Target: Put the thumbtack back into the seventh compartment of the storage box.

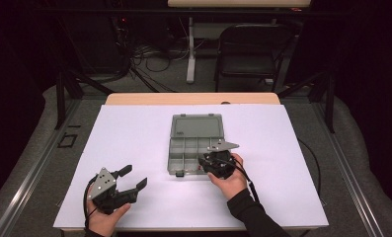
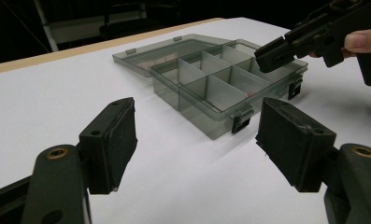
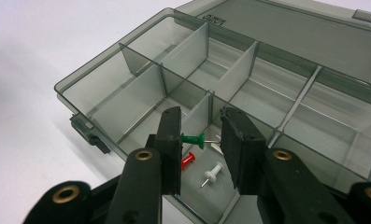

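A grey see-through compartment box (image 1: pixel 183 157) lies open mid-table, its lid (image 1: pixel 196 126) flat behind it. My right gripper (image 3: pixel 201 117) hangs over a near compartment of the box (image 3: pixel 122 45), shut on a green push pin (image 3: pixel 192 139) that lies crosswise between the pads. Under it, on the compartment floor, lie a red push pin (image 3: pixel 188 160) and a white push pin (image 3: pixel 212 173). The high view has this right gripper (image 1: pixel 208 162) at the box's front right corner. My left gripper (image 1: pixel 136 177) rests at the table's front left, open and holding nothing, its pads (image 2: pixel 113 140) facing the box (image 2: pixel 211 88).
White paper (image 1: pixel 134 133) covers the table, with room around the box on every side. A folding chair (image 1: pixel 248 49) and cables (image 1: pixel 154 59) sit on the floor beyond the far edge. The right gripper (image 2: pixel 276 53) shows above the box in the left gripper view.
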`<action>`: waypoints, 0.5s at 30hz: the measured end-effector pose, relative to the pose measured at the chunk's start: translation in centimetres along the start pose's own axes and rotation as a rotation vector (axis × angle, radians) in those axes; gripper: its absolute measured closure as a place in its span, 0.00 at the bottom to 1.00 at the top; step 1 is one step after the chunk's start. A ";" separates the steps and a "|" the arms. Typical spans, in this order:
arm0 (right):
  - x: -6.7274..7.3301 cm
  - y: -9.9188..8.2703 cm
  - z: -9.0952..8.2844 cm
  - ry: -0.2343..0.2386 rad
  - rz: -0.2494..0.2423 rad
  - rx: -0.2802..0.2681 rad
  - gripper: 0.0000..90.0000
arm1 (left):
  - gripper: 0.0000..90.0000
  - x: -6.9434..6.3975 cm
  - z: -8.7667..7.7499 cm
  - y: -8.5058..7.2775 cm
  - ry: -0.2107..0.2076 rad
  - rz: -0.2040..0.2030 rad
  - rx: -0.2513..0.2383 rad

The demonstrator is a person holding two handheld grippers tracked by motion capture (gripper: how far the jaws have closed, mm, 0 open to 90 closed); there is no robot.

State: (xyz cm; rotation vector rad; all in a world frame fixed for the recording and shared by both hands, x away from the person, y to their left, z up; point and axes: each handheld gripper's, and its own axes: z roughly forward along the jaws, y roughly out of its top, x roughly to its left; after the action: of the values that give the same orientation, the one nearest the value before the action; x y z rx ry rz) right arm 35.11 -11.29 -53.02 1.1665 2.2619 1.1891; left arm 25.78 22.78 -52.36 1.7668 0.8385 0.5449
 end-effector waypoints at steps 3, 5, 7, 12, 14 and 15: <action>0.0 0.0 0.1 0.002 0.000 0.003 0.77 | 0.31 0.0 0.0 0.0 0.000 -0.001 0.000; 0.1 0.0 0.1 0.002 0.001 0.007 0.77 | 0.31 0.0 0.0 0.0 0.000 -0.001 0.000; 0.1 0.0 0.1 0.003 0.001 0.006 0.76 | 0.31 0.0 0.0 0.0 0.000 -0.001 0.000; 0.1 -0.1 0.2 0.004 0.004 0.009 0.77 | 0.31 0.0 0.0 0.0 0.001 -0.003 0.000; 0.1 -0.1 0.2 0.004 0.004 0.008 0.76 | 0.31 0.0 0.0 0.0 0.003 -0.004 0.001; 0.1 -0.1 0.2 0.004 0.004 0.009 0.76 | 0.31 0.0 0.0 0.0 0.001 -0.005 0.002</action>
State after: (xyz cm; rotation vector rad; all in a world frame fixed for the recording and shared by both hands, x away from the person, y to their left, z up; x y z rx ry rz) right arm 35.10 -11.13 -53.17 1.1736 2.2709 1.1857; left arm 25.78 22.80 -52.38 1.7659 0.8433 0.5420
